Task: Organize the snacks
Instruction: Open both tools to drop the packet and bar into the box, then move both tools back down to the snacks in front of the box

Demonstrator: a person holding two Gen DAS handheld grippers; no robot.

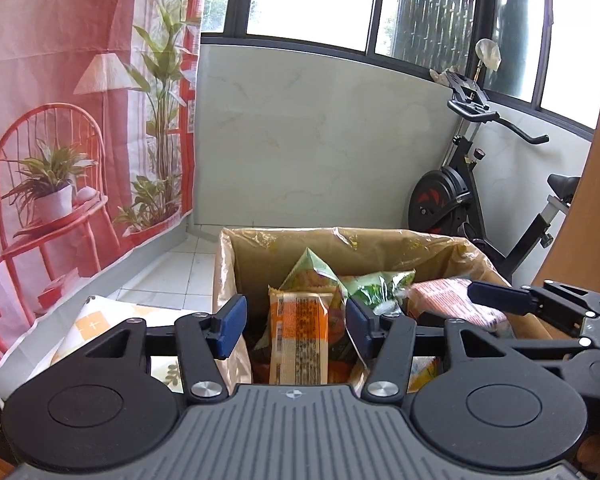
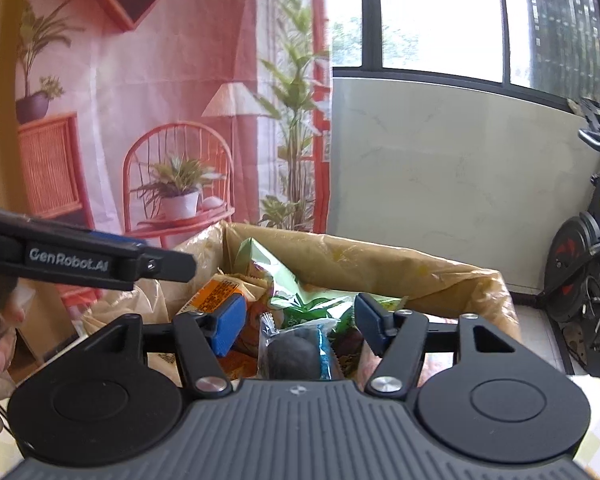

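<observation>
Left claw [image 1: 296, 326] spread wide, empty, right claw [image 2: 300, 326] likewise, side by side

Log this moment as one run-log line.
left gripper: open, empty | right gripper: open, empty | both over brown plastic-lined cardboard box | orange snack packet inside

Snack packets [image 1: 300, 336] stand inside the lined box [image 1: 380, 248]; exercise bike [image 1: 460, 184] behind, right; curtain [image 1: 80, 120] left.

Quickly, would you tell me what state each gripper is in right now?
Left gripper: open, holding nothing, above the snack box.
Right gripper: open, holding nothing, above a dark wrapped snack.
</observation>
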